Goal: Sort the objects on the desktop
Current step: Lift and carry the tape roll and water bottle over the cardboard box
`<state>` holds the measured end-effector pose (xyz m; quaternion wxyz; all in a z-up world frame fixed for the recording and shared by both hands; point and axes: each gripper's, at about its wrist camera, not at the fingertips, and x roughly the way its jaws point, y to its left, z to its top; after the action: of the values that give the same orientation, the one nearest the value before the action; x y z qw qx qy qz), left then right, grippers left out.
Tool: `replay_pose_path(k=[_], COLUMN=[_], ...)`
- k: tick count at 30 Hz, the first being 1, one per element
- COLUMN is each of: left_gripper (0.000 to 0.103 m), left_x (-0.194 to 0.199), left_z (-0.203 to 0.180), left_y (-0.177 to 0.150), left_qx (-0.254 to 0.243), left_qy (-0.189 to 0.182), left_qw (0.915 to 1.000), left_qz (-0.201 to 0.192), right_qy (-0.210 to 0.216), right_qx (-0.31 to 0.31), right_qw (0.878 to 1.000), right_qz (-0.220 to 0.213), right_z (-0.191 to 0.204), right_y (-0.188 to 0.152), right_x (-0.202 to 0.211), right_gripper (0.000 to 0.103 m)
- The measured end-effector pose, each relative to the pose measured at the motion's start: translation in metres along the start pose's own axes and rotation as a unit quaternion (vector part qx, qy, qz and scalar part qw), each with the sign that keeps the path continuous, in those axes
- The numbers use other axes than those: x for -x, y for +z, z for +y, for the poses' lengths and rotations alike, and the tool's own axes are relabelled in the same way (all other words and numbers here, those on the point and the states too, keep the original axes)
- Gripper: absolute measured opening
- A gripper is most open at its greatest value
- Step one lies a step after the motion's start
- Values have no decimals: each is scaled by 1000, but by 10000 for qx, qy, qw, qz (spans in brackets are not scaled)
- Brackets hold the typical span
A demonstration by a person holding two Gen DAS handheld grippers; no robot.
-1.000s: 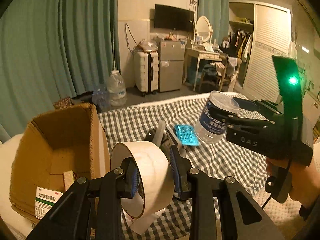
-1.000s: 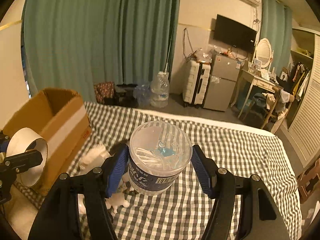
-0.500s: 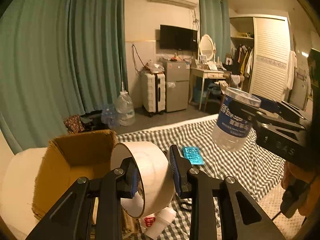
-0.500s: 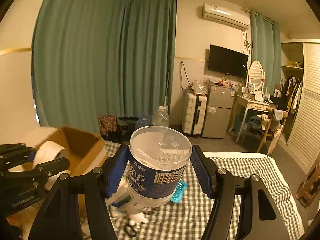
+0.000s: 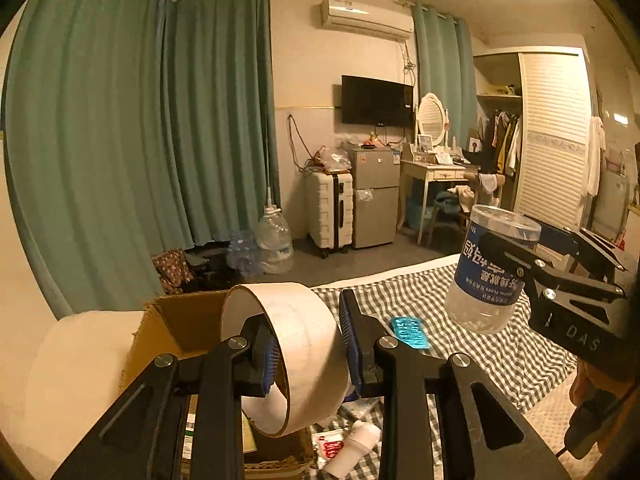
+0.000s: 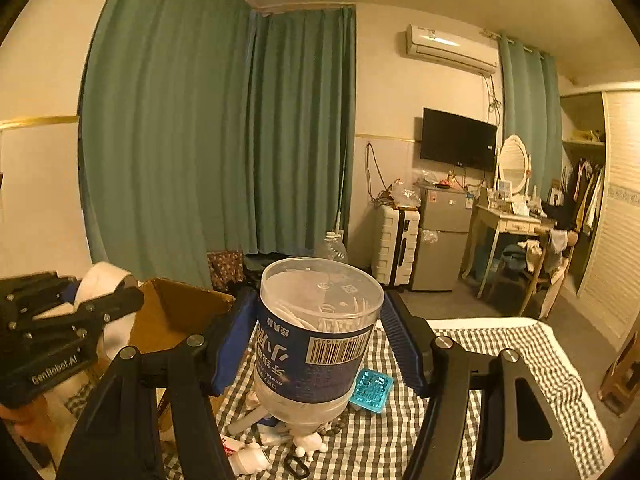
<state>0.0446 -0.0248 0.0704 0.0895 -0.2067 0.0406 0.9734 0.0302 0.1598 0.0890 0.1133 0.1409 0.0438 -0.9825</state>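
**Tape roll and clear tub held up over a cluttered checked bed**

The left gripper [image 5: 308,354] has its blue-padded fingers [image 5: 271,360] closed on a wide roll of pale tape [image 5: 288,356], gripped across its wall, above the open cardboard box [image 5: 176,320] at the bed's left edge. The right gripper [image 6: 320,348] has its fingers clamped on a clear plastic tub [image 6: 316,340], round, with a blue label and barcode and white sticks inside, held in the air to the right of the tape.

Below, on the gingham bedcover [image 6: 500,360], lie a teal blister pack [image 6: 372,390], a small white bottle [image 5: 352,450] and a black ring-shaped item [image 6: 296,466]. Corrugated box walls look rough and frayed. Far off stand green curtains [image 5: 160,140], a ribbed white suitcase [image 5: 330,208] and a grey fridge [image 5: 374,196].
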Motion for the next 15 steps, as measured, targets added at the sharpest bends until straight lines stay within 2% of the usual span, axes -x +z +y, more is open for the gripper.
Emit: replay_pose_path(k=[15], left_gripper=[28], left_x=[24], left_z=[51], left_y=[4], left_qx=[208], left_qy=[277], left_qw=[9993], left_qz=[-149], right_qy=[366], right_qx=[-67], right_qw=[9993], right_qz=[-82], right_z=[49], right_y=[14], right_x=[-2], right_gripper=[63])
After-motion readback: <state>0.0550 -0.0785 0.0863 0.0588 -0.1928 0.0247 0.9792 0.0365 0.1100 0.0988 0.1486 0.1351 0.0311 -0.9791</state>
